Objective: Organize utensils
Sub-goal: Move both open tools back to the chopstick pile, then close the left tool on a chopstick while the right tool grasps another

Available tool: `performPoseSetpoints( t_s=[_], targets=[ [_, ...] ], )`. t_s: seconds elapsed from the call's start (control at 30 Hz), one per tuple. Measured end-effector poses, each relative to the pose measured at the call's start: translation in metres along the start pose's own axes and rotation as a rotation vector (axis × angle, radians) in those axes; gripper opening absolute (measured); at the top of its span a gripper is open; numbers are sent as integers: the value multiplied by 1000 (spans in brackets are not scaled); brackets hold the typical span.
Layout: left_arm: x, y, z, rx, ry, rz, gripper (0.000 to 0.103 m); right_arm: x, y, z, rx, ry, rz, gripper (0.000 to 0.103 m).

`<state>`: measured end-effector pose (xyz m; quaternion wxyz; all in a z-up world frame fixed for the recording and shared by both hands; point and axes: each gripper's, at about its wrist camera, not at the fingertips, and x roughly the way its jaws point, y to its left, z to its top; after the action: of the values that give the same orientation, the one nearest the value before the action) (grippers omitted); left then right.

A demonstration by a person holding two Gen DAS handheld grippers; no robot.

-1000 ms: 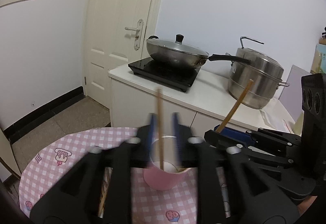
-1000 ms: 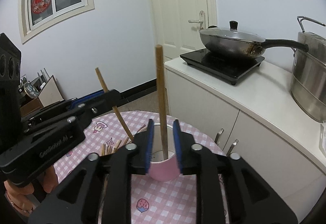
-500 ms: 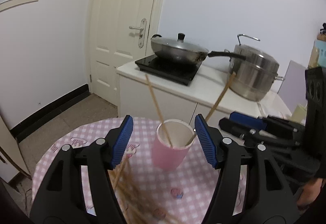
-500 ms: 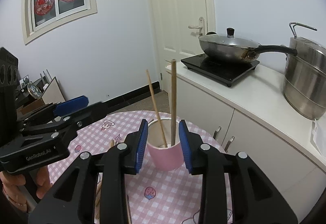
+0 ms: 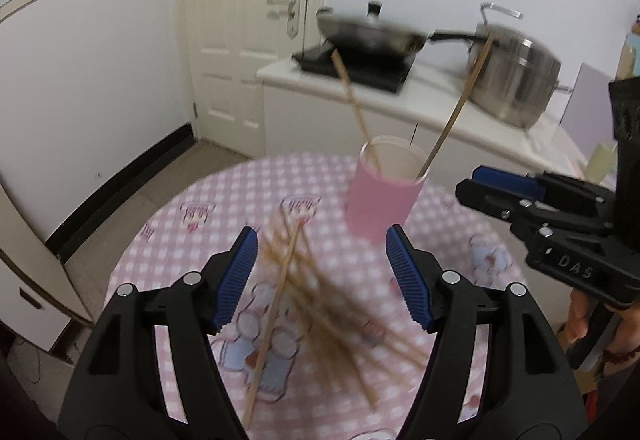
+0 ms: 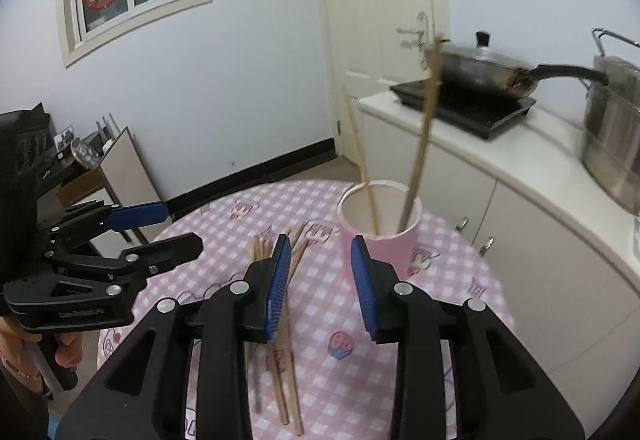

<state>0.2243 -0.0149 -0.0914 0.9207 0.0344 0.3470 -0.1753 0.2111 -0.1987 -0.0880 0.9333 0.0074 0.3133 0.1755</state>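
A pink paper cup [image 5: 382, 199] stands on the round pink-checked table [image 5: 208, 199] and holds two wooden chopsticks [image 5: 356, 107] that lean apart. It also shows in the right wrist view [image 6: 380, 236]. Several loose chopsticks [image 5: 320, 320] lie in a pile on the table in front of the cup, also in the right wrist view [image 6: 280, 340]. My left gripper [image 5: 320, 276] is open and empty above the pile. My right gripper [image 6: 320, 276] is open and empty, just left of the cup and above the pile.
A white counter [image 6: 520, 159] behind the table carries an induction hob with a lidded wok [image 6: 484, 73] and a steel pot [image 5: 516, 79]. A white door [image 5: 248, 39] is at the back. A low cabinet [image 6: 116, 167] stands to the left.
Both grippers let go of their chopsticks, which now stand in the cup. Both opened, pulled back from the cup and tilted down towards the pile.
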Motion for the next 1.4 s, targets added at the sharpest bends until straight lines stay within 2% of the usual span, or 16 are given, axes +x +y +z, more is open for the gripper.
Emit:
performPoseSetpoints(
  t_s=[0.3, 0.33, 0.4, 0.47, 0.57, 0.83, 1.03, 1.1, 1.33, 1.4],
  targets=[
    [48, 29, -25, -9, 124, 15, 66, 48, 17, -20, -19, 105, 33, 29],
    [52, 30, -27, -3, 132, 15, 64, 55, 19, -23, -21, 119, 35, 29],
    [66, 32, -30, 13, 161, 14, 52, 67, 21, -27, -23, 143, 37, 29],
    [81, 33, -34, 25, 191, 10, 44, 79, 22, -31, -22, 168, 38, 29],
    [100, 36, -38, 33, 223, 11, 36, 95, 20, -37, -21, 201, 43, 29],
    [129, 41, -41, 27, 267, -17, 28, 125, 22, -44, -35, 271, 64, 29],
    [137, 43, -38, 20, 271, -31, 13, 143, 24, -46, -61, 308, 54, 28],
    [139, 44, -36, 24, 272, -33, 8, 149, 24, -45, -67, 321, 56, 25],
    [141, 43, -34, 22, 271, -35, 8, 161, 28, -39, -101, 355, 46, 17],
    [140, 44, -33, 15, 265, -43, 7, 161, 30, -37, -114, 368, 51, 7]
  ],
)
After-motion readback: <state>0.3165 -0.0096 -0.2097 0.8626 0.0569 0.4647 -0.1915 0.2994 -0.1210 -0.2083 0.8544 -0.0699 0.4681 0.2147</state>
